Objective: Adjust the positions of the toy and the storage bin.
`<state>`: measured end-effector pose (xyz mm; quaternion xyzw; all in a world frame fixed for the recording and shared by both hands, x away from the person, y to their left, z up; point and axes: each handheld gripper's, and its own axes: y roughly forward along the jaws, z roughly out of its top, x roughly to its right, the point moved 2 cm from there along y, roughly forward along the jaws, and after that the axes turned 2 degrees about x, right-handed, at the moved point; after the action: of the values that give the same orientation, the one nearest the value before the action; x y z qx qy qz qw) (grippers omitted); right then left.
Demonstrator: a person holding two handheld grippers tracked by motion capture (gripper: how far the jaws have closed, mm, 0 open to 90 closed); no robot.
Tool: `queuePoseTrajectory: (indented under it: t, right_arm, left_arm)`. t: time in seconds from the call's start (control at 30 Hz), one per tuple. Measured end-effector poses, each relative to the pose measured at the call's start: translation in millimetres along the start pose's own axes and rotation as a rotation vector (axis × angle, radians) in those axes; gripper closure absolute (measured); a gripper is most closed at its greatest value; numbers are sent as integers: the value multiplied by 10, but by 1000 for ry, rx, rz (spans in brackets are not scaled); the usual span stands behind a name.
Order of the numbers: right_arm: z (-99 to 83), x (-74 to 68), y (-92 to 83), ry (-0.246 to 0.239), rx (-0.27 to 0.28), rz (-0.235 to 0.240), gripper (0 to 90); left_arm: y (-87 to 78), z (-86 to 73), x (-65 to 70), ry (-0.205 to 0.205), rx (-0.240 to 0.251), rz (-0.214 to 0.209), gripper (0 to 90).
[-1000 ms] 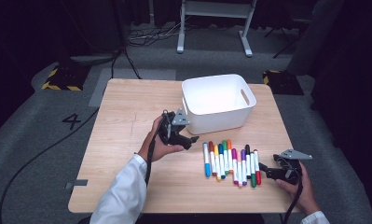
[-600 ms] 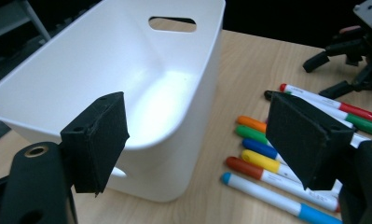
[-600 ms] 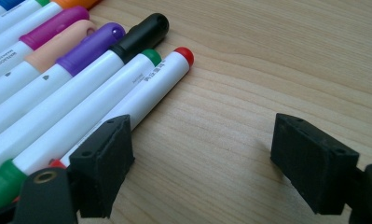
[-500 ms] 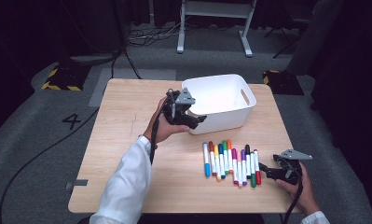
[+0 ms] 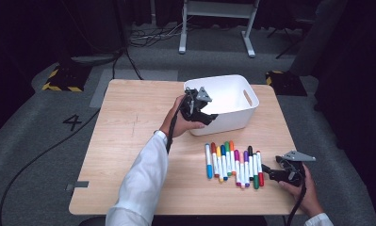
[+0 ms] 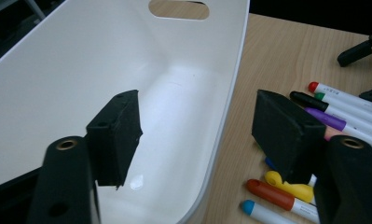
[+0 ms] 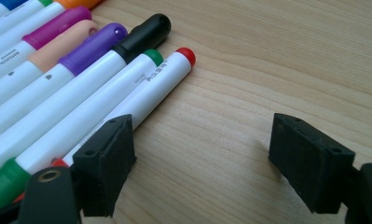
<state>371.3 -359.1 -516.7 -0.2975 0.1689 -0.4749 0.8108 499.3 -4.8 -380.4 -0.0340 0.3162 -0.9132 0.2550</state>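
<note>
A white bin (image 5: 232, 121) stands at the table's far right. My left gripper (image 5: 209, 118) hovers at its near left corner, tilted down toward the markers. In the left gripper view, my left gripper (image 6: 197, 130) is open and its jaws have just been closing; the bin's rim (image 6: 230, 93) runs below the gap and no marker is between them. A row of several coloured markers (image 5: 232, 162) lies on the table in front of the bin. My right gripper (image 5: 266, 172) rests open at the row's right end. In the right gripper view its left jaw is beside the red-capped marker (image 7: 160, 79).
The wooden table (image 5: 129, 122) has bare room on its left half. The bin's inside (image 6: 104, 60) holds nothing that I see. A person's white sleeve (image 5: 141, 183) reaches in from the front edge. Cables and a metal stand lie on the floor beyond.
My left gripper has risen and moved right from the table beside the bin to the bin's near corner, and its jaws stand narrower. The right gripper has kept still.
</note>
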Motion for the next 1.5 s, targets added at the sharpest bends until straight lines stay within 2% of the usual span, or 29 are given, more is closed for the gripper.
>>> queuePoseTrajectory:
  t: [0.03, 0.07, 0.17, 0.2, 0.23, 0.27, 0.33, 0.37, 0.43, 0.47, 0.53, 0.8, 0.9, 1.1, 1.17, 1.2, 1.5]
  right_arm:
    - [0, 0, 0, 0, 0, 0, 226]
    - [0, 0, 0, 0, 0, 0, 228]
    - [0, 0, -1, -1, 1, 1, 229]
    - [0, 0, -1, -1, 1, 1, 229]
    - [0, -1, -1, -1, 1, 1, 230]
    - [0, -1, -1, -1, 1, 1, 230]
    - [0, 0, -1, -1, 1, 1, 230]
    - [0, -1, -1, -1, 1, 1, 230]
    - [0, 0, -1, -1, 1, 1, 229]
    - [0, -1, -1, -1, 1, 1, 230]
    - [0, -1, -1, -1, 1, 1, 230]
    - [0, -1, -1, -1, 1, 1, 230]
    - [2, -15, 2, -5, 2, 4, 232]
    - [12, -103, 4, -56, 13, -3, 231]
    - [11, -108, 4, -54, 16, -5, 231]
    - [8, -117, 4, -34, 10, 1, 234]
    - [14, -222, 2, -50, 4, 13, 233]
  left_arm:
    - [0, 0, 0, 0, 0, 0, 421]
    - [35, -1, 7, 6, -10, -1, 421]
    - [123, -13, 30, 28, -53, -11, 539]
    - [123, -13, 30, 28, -53, -11, 541]
    - [160, -22, 38, 48, -83, -10, 580]
    - [160, -22, 38, 48, -83, -10, 609]
    - [190, -36, 44, 59, -92, -48, 660]
    - [198, -43, 44, 66, -96, -68, 715]
    - [210, -52, 46, 69, -107, -70, 729]
    - [226, -69, 46, 82, -120, -84, 780]
    - [211, -81, 44, 79, -105, -109, 804]
    - [160, -119, 88, 101, -78, -156, 823]
    - [112, -152, 156, 117, -64, -193, 824]
    - [30, -204, 269, 148, -53, -236, 825]
    - [12, -215, 293, 154, -51, -236, 825]
    - [-22, -239, 338, 166, -45, -243, 826]
    - [-125, -308, 471, 186, -28, -254, 824]
